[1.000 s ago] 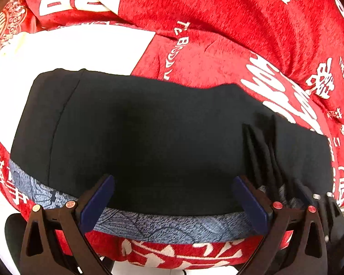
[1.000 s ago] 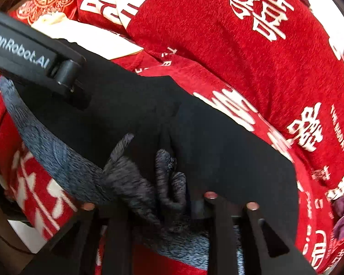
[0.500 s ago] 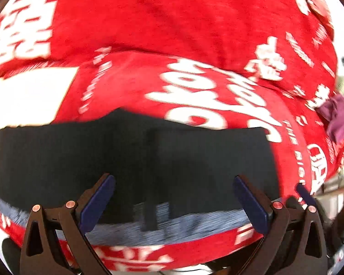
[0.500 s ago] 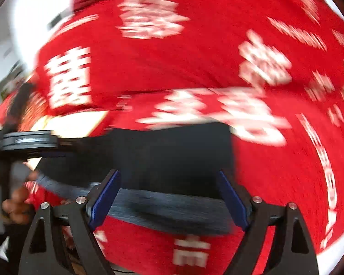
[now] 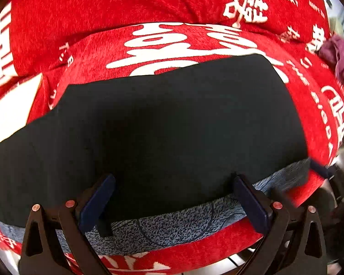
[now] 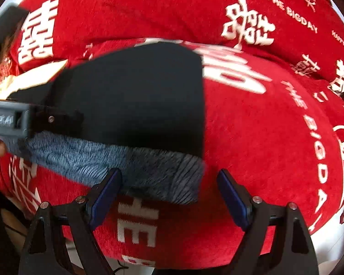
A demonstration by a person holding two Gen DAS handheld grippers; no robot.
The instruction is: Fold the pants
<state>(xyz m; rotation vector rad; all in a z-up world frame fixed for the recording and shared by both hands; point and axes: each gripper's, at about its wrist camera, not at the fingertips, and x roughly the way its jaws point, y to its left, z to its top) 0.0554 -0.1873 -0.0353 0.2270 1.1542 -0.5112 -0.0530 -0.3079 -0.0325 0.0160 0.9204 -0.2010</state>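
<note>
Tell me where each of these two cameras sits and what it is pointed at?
Left wrist: sits on the left gripper, looking down along its open jaws at the black pants on the red blanket.
Right wrist: sits on the right gripper, jaws open over the pants' grey waistband; the left gripper's body and a fingertip show at the left.
Shared: pants, waistband, blanket.

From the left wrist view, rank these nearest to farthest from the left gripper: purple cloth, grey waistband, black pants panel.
From the left gripper:
1. Grey waistband, lying between the open jaws.
2. Black pants panel, just beyond it, centre.
3. Purple cloth, far upper right on the red blanket.
</note>
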